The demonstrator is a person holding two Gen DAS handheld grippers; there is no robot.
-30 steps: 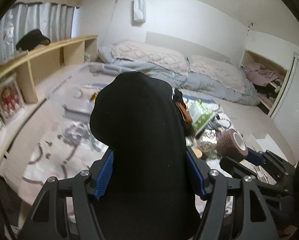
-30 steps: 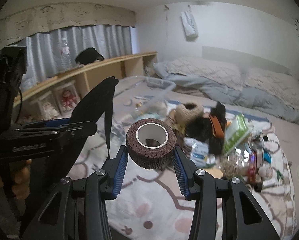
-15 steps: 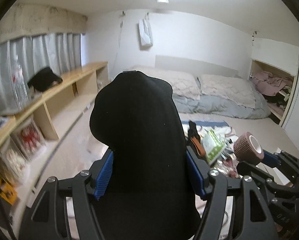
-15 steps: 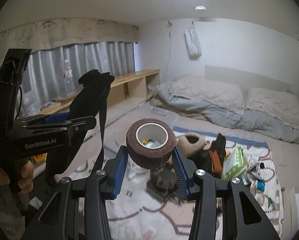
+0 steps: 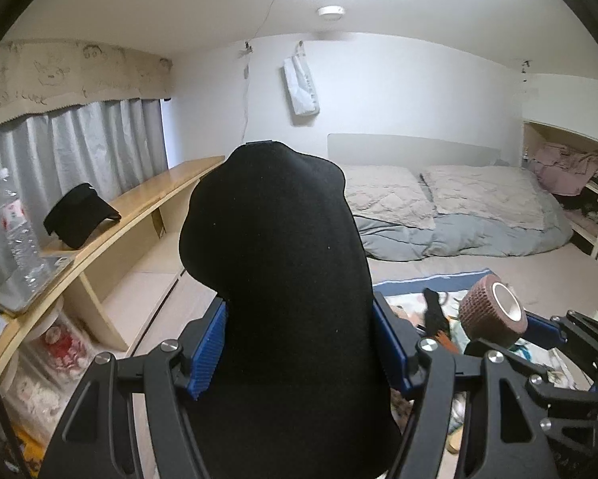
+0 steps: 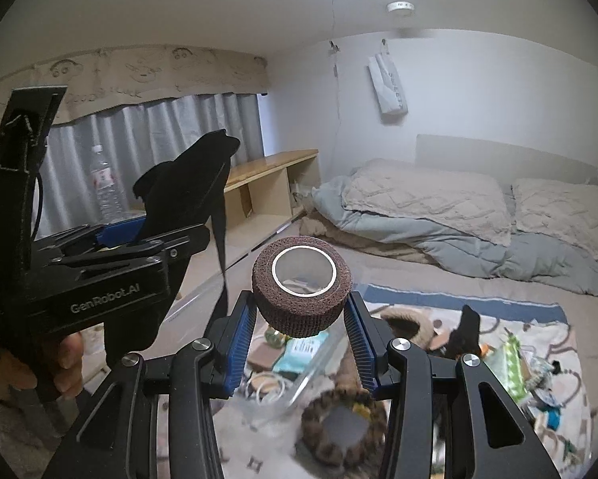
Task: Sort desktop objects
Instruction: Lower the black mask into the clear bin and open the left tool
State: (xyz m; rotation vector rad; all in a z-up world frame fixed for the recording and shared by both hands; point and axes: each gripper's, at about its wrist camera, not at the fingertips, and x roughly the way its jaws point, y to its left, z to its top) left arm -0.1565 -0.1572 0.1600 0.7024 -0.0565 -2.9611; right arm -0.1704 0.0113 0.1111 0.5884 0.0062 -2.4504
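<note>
My left gripper [image 5: 299, 349] is shut on a large black fabric item [image 5: 275, 279] that fills the middle of the left wrist view; it also shows at the left of the right wrist view [image 6: 187, 191], with a strap hanging down. My right gripper [image 6: 300, 325] is shut on a brown roll of bandage tape [image 6: 302, 287], held up in the air; the roll also shows at the right of the left wrist view [image 5: 492, 313]. Both grippers are raised above a patterned mat [image 6: 538, 327] strewn with small objects.
A clear plastic bin [image 6: 299, 359] with small items sits below my right gripper, next to a brown knitted ring [image 6: 342, 427]. A wooden shelf [image 5: 139, 207] runs along the left with a black cap [image 5: 79, 215] and a bottle [image 5: 17, 227]. Bedding [image 6: 458, 215] lies behind.
Both grippers have lifted and tilted upward with their loads; the mat has dropped low in both views and the ceiling and curtains have come into sight.
</note>
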